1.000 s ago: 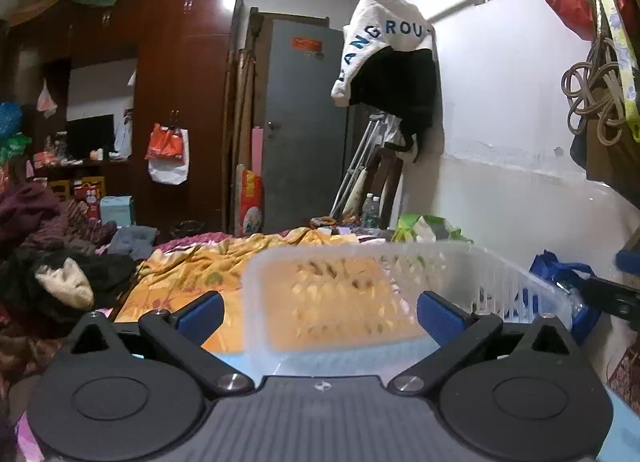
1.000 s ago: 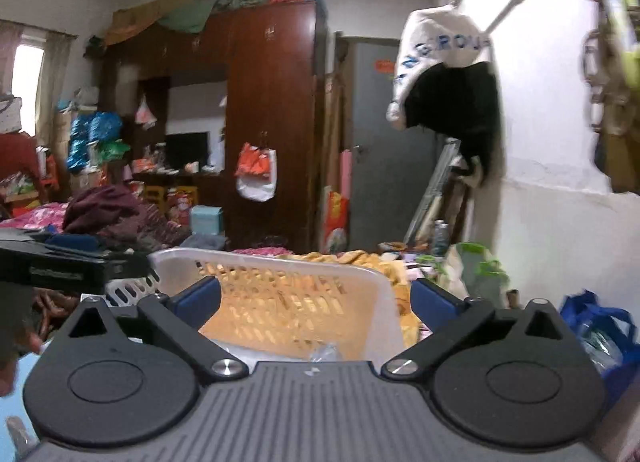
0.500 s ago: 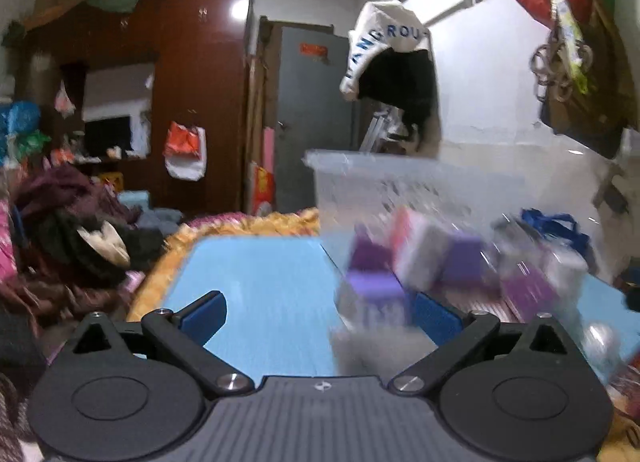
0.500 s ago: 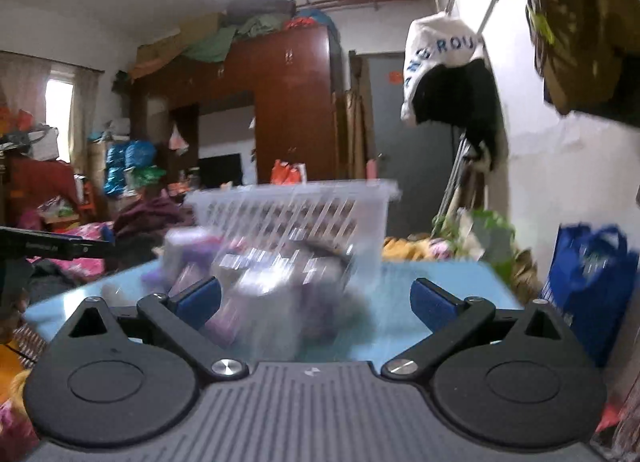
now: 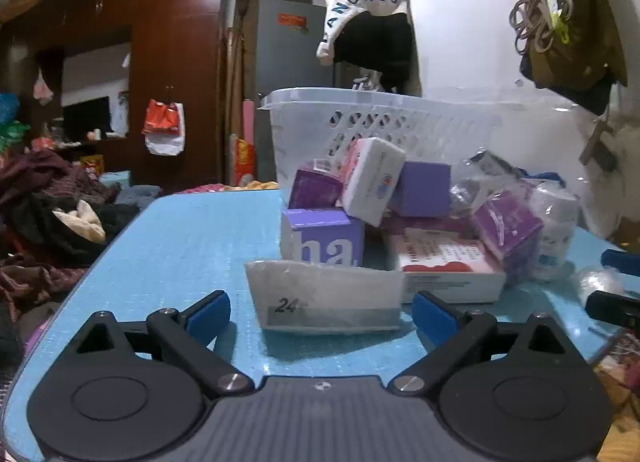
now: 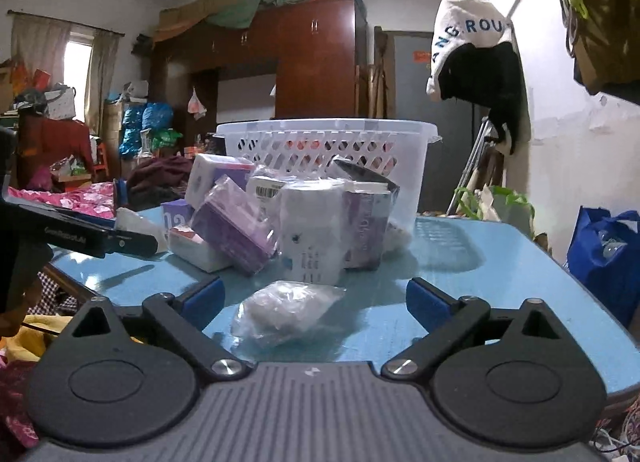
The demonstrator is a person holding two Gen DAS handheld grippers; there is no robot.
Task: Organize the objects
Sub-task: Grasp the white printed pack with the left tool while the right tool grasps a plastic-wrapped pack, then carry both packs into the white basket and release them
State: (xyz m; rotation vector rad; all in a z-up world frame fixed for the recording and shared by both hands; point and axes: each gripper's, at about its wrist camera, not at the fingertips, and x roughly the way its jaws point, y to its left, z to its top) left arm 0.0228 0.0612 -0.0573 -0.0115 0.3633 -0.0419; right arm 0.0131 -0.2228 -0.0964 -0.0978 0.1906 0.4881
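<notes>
Basket emptied: its contents now lie heaped on the table.

The white basket (image 5: pixel 384 129) stands upright at the far side of the blue table (image 5: pixel 188 246), where half a second ago boxes (image 5: pixel 322 236) and packets (image 6: pixel 286 308) were tumbling out; sorting can begin, with left gripper (image 5: pixel 320 312) and right gripper (image 6: pixel 314 300) both spread wide, holding nothing.

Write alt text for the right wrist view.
A heap of small purple and white boxes sits on a blue table before an upright white basket. The open right tongs flank a clear plastic bag in the foreground, in a cluttered room.
</notes>
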